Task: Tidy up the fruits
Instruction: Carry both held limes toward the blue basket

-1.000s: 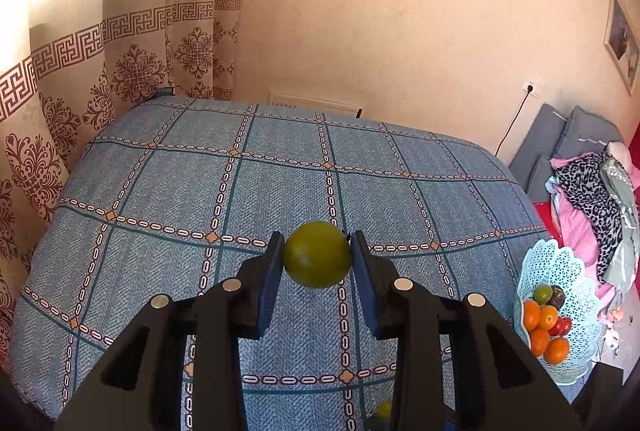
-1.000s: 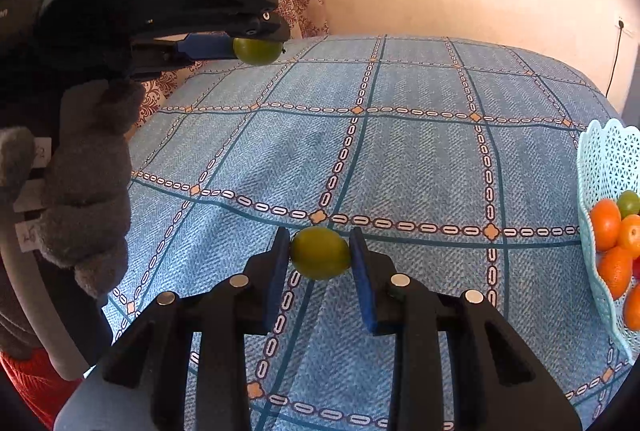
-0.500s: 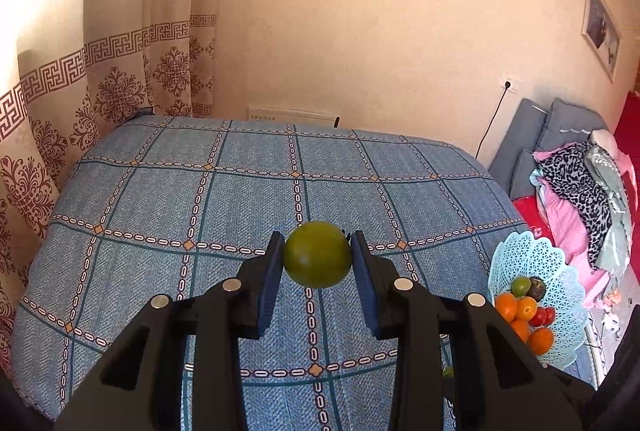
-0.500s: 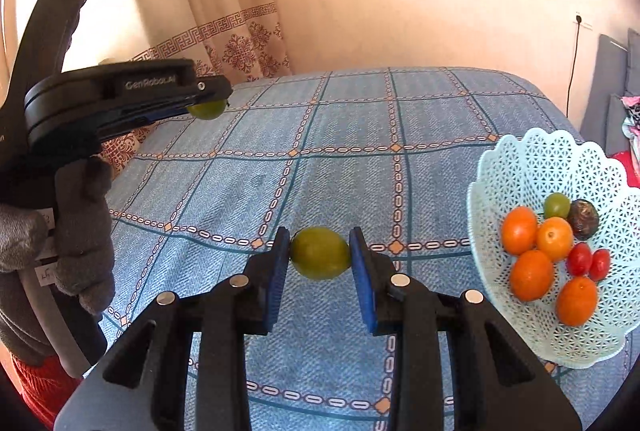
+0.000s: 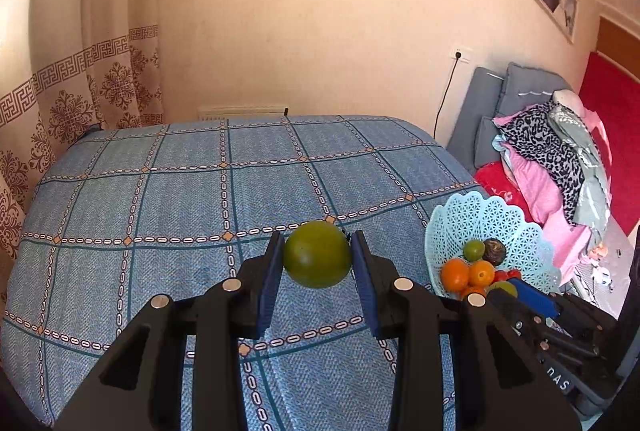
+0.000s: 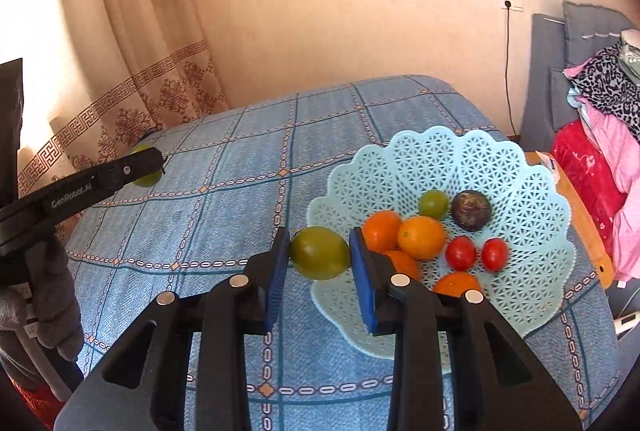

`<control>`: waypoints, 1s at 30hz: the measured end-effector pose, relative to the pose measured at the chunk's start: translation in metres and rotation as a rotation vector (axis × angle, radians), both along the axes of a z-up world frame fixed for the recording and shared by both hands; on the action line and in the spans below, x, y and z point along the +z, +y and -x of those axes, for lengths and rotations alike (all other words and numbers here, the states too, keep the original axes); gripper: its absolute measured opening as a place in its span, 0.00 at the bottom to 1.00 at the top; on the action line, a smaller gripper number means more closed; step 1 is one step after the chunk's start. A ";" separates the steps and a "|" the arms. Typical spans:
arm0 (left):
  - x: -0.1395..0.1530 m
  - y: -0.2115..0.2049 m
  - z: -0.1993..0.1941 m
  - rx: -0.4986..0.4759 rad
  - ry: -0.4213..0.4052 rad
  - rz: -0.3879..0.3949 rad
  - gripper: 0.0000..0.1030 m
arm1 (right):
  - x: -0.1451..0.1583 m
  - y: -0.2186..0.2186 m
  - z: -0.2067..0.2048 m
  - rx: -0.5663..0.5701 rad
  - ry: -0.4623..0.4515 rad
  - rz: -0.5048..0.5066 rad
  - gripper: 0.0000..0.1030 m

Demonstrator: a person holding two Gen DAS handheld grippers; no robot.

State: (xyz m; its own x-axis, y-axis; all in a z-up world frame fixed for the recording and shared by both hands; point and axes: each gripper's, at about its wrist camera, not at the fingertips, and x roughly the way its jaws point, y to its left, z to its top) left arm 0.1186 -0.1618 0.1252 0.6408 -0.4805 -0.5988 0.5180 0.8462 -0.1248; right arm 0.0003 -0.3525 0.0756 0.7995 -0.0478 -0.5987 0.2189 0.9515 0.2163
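- Fruit rode in both tools: the right gripper (image 6: 319, 253) was clamped on a green fruit (image 6: 320, 252), blue pads pressing its two sides at the widest part, carried clear above the bedspread (image 6: 224, 215).
- Left gripper (image 5: 317, 260) was likewise closed on a second green fruit (image 5: 317, 254), held off the cloth at about 9 o'clock from the basket (image 5: 480, 219).
- Both fruits looked light, smooth-skinned and firm; a judgement: the glossy round skin could slip, so a grip across the middle suited them best, with gentle pressure to avoid bruising.
- Pale-blue lattice basket (image 6: 532, 199) sat at 3 o'clock of the right-hand fruit, near the bed's edge.
- Inside lay several oranges (image 6: 421, 237), two small red tomatoes (image 6: 460, 252), one small green fruit (image 6: 433, 204) and a dark wrinkled fruit (image 6: 471, 210), the back half empty.
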 end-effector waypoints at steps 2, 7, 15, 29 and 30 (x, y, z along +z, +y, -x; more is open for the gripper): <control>0.000 -0.008 0.007 -0.025 -0.005 -0.006 0.34 | -0.001 -0.012 0.007 -0.030 0.002 -0.005 0.31; -0.006 -0.032 0.023 -0.120 0.017 -0.014 0.34 | -0.010 -0.038 0.024 -0.093 0.005 -0.019 0.31; -0.017 -0.067 0.045 -0.214 0.047 -0.042 0.34 | -0.021 -0.072 0.041 -0.154 0.014 -0.035 0.31; -0.028 -0.116 0.064 -0.274 0.065 -0.098 0.34 | -0.027 -0.093 0.046 -0.181 0.001 -0.039 0.31; -0.029 -0.119 0.065 -0.276 0.064 -0.102 0.34 | -0.027 -0.094 0.046 -0.180 -0.002 -0.043 0.31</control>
